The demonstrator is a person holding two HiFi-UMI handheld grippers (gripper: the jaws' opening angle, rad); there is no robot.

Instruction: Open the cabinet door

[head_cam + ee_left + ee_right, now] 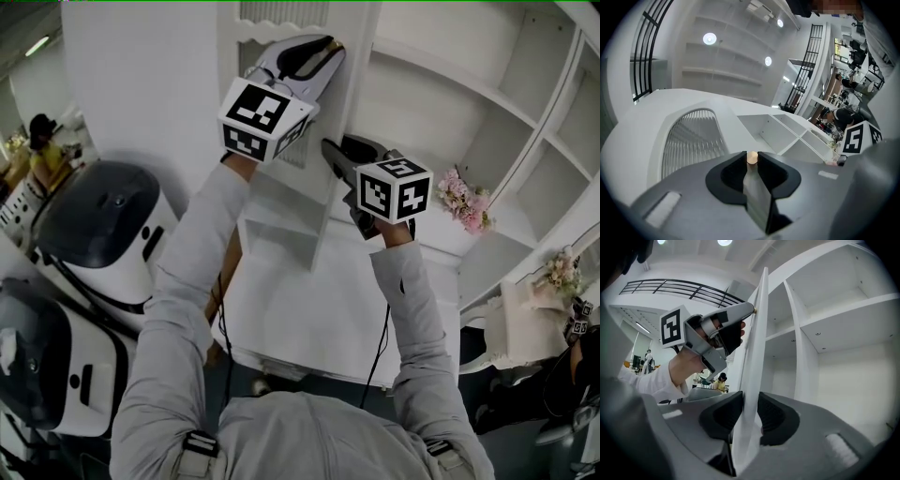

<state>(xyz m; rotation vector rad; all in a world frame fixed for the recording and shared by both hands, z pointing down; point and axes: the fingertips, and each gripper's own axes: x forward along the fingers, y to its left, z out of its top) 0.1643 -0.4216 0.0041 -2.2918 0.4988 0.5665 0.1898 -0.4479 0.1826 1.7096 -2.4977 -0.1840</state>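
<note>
Cabinet door [281, 220] is already standing swung out from the white cabinet [487, 103], showing edge-on down the upper middle of the head view, so the opening is looking well under way; what is remaining, as I am judging it, is swinging it wider; the right gripper [330, 152] is clamping the door's free edge at centre frame; the left gripper [328, 47] is pinching the small brass knob [752, 158] at top centre.

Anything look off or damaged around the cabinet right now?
Nothing stands out. The white louvred cabinet door stands ajar with no visible damage; the left gripper is shut on its small round brass-coloured knob, and the right gripper clamps the door's edge.
</note>
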